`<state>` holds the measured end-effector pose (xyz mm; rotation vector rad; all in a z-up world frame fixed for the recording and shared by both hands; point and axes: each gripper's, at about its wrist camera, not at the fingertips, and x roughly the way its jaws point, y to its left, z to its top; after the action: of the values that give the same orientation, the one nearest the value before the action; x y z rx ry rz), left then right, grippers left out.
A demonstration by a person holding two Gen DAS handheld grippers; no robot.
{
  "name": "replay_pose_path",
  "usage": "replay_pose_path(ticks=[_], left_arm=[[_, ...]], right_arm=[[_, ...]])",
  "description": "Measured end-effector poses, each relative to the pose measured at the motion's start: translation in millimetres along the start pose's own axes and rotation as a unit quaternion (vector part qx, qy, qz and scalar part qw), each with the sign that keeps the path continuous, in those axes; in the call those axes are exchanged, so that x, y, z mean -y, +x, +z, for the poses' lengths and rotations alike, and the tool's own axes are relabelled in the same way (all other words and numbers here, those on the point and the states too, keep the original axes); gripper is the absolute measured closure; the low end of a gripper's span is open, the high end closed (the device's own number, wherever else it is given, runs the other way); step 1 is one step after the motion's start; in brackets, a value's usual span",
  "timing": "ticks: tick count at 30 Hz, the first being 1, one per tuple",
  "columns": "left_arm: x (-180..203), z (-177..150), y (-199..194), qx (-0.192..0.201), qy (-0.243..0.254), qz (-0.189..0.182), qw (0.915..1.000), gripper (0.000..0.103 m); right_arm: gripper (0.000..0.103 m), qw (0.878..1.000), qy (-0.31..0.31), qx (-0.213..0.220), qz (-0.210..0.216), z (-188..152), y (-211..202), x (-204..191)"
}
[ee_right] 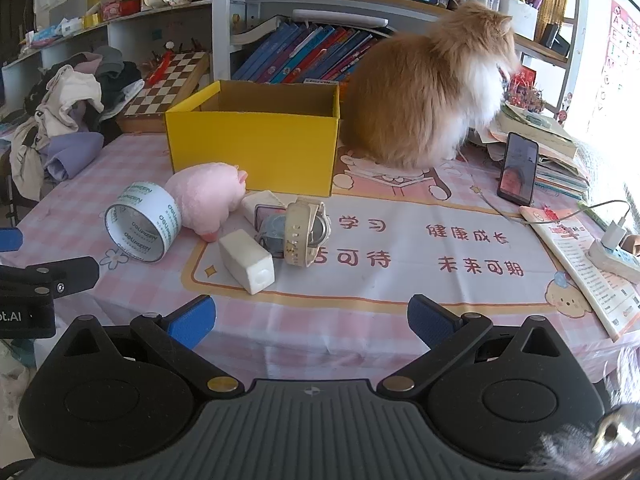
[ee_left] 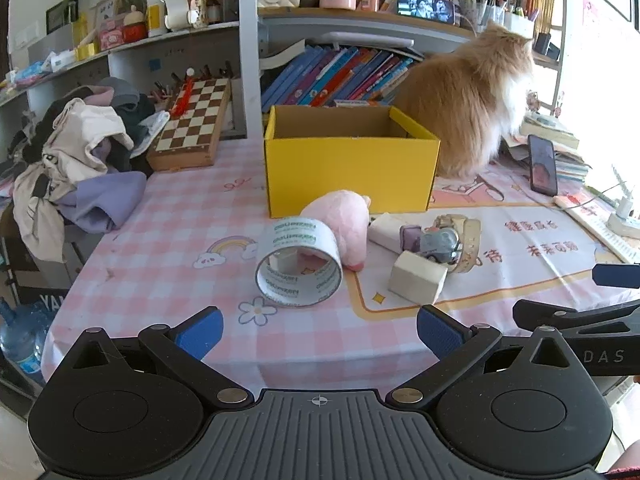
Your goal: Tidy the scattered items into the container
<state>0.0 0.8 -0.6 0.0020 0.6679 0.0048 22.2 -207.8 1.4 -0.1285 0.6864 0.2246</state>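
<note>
Before us on the table (ee_right: 400, 312), a box (ee_right: 256, 140) stands behind the scattered items: tape roll (ee_right: 140, 224) leftmost, plush toy (ee_right: 204, 196) beside it, block (ee_right: 246, 260) nearest us, watch (ee_right: 306, 230) rightmost. A cat (ee_right: 424, 92) sits right of the box.

Domestic study/bedroom corner, prob. a child's. Evidence: desk w/ pink gingham cloth (ee_right: 400, 320) bearing cartoon prints & Chinese text; shelving (ee_left: 360, 20) packed w/ kids' books, bottles, handbag; chessboard (ee_left: 192, 120); heap of clothes (ee_left: 80, 152) at desk's left end; long-haired orange cat (ee_right: 424, 100) seated on desk; phone (ee_right: 518, 168) propped upright; daylight from window side, right.
</note>
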Motion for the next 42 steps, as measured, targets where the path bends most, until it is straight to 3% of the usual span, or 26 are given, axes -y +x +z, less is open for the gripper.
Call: replay_pose_path(ticks=[8, 42], left_arm=[[-5.7, -1.1, 1.7, -0.019, -0.007, 0.005, 0.9998, 0.0], [-10.5, -0.3, 4.8, -0.02, -0.003, 0.0, 0.9998, 0.0]], right_arm=[[0.0, 1.0, -0.001, -0.005, 0.004, -1.4, -1.1, -5.8], [0.0, 1.0, -0.007, -0.002, 0.006, 2.3, 3.7, -8.0]])
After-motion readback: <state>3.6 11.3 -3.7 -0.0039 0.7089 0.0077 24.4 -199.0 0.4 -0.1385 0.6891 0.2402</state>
